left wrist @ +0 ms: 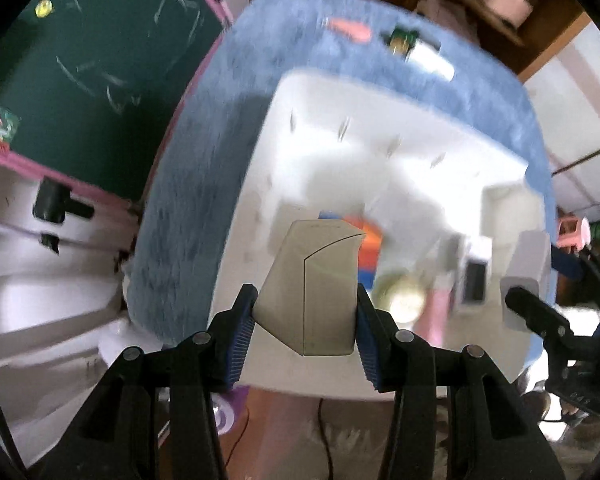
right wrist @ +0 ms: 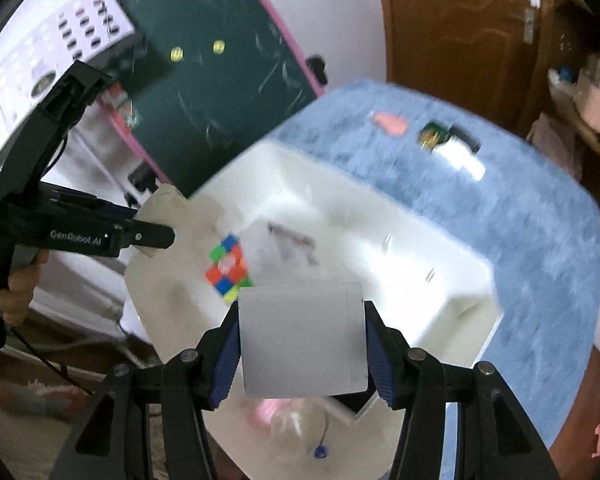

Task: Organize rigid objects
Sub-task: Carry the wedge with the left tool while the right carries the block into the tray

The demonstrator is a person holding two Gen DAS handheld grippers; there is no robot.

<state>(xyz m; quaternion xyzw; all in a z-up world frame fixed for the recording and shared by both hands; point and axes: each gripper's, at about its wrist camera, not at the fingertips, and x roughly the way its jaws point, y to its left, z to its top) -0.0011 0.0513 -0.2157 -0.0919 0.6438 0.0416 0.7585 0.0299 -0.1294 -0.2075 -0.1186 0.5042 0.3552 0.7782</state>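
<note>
Grippers, two, each closed on a load. Left gripper (left wrist: 305, 322): pads clamp a beige box (left wrist: 312, 284), held above the white tray (left wrist: 380, 152). Right gripper (right wrist: 302, 354): pads clamp a grey-white box (right wrist: 302, 340), also over the tray. Tray contents: colour cube (right wrist: 228, 268), other blurred items. Tray rests on blue-covered surface (right wrist: 540, 220), with a pink item (right wrist: 390, 122) and a green-and-white bottle (right wrist: 450, 144) beyond it. Chalkboard (left wrist: 92, 60) behind.
</note>
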